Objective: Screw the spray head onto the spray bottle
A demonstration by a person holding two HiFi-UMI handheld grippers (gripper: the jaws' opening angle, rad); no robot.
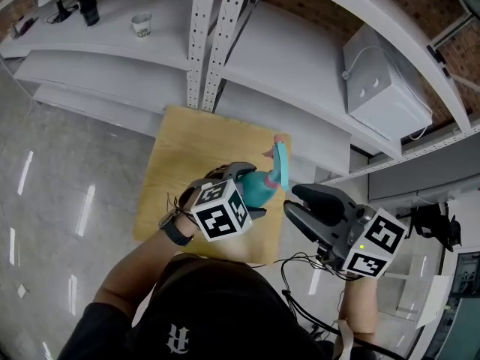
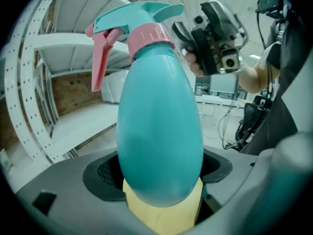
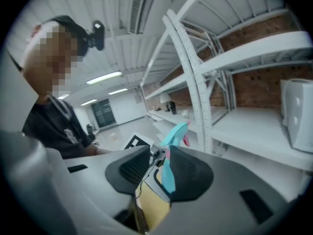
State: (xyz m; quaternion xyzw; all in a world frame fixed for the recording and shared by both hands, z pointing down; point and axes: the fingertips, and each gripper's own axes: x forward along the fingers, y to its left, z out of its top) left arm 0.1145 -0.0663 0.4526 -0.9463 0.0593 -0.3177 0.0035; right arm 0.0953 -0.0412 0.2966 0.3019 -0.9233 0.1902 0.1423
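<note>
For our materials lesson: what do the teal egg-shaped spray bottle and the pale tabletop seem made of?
Teal egg-shaped spray bottle: probably plastic; smooth, soft sheen, even colour. Pale tabletop: likely wood or veneer, matt, judging by its tan tone.

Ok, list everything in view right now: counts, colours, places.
teal egg-shaped plastic spray bottle: one, teal, in the left gripper
teal plastic spray head, pink trigger: one, teal and pink, on the bottle's neck
pale wooden table: one, light brown, under the bottle
white metal shelving: one unit, white, behind the table
white box: one, white, right-hand shelf
black cup: one, black, upper shelf, far left
small pale cup: one, whitish, beside the black cup
left gripper: one, grey, shut on the bottle
right gripper: one, grey, open, empty, beside the spray head
</note>
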